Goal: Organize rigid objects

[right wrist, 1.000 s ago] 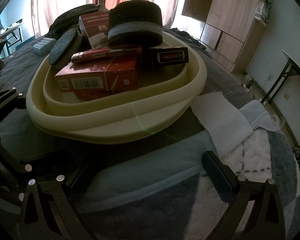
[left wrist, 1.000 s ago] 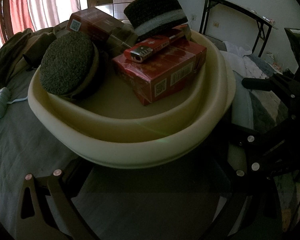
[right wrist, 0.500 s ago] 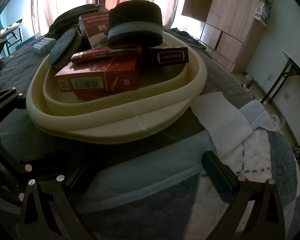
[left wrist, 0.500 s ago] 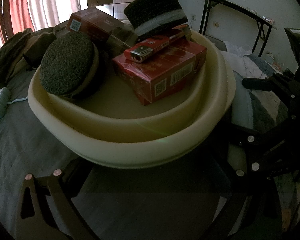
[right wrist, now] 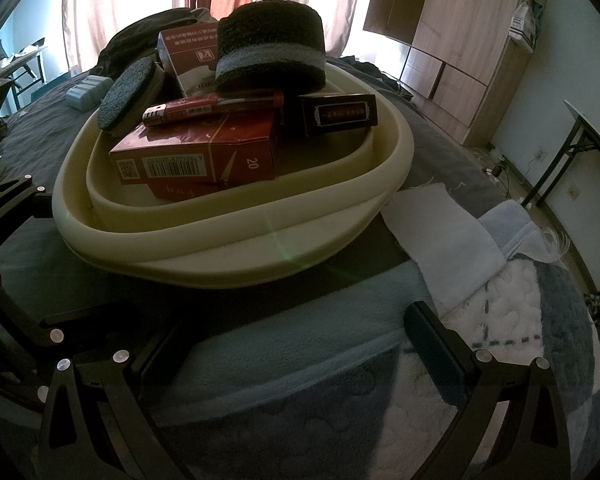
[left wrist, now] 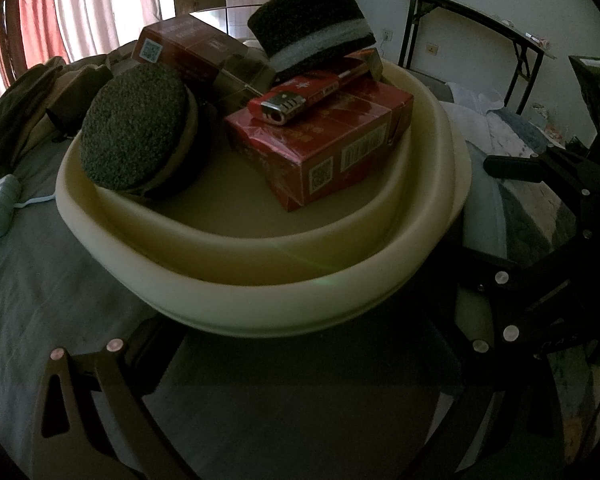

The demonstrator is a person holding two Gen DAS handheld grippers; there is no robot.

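A cream basin point(right wrist: 236, 256) sat on a bed point(right wrist: 340, 360) and filled the middle of both wrist views. No earlier state is described here.

At the basin's left side, a round dark scrub pad point(left wrist: 136, 132) leaned tilted against the wall. Behind it, at the far edge, stood a dark red box point(left wrist: 184, 50). In the middle lay a red carton point(right wrist: 196, 156), its long axis running left to right in the right wrist view. A red lighter point(right wrist: 212, 108) rested on top of the carton, lying along the same line, its metal head pointing left. Behind them, at the far side, sat a thick dark sponge point(right wrist: 270, 52) with a pale band. To the right, a small black box point(right wrist: 340, 114) lay just beside the carton, near the basin's right wall.

The left gripper point(left wrist: 296, 364) hovered near the basin's near-left rim, fingers spread apart and holding nothing. The right gripper point(right wrist: 292, 344) hovered over the bedding at the near-right, fingers likewise spread and empty. Both sat low and short of the basin, so everything lay ahead of and above the fingers.

Judging from this, the lighter's metal head pointed toward the left gripper, which looked nearer to it; the black box was nearer the right gripper. Gripping the lighter would mean closing across its narrow width, not along its length.
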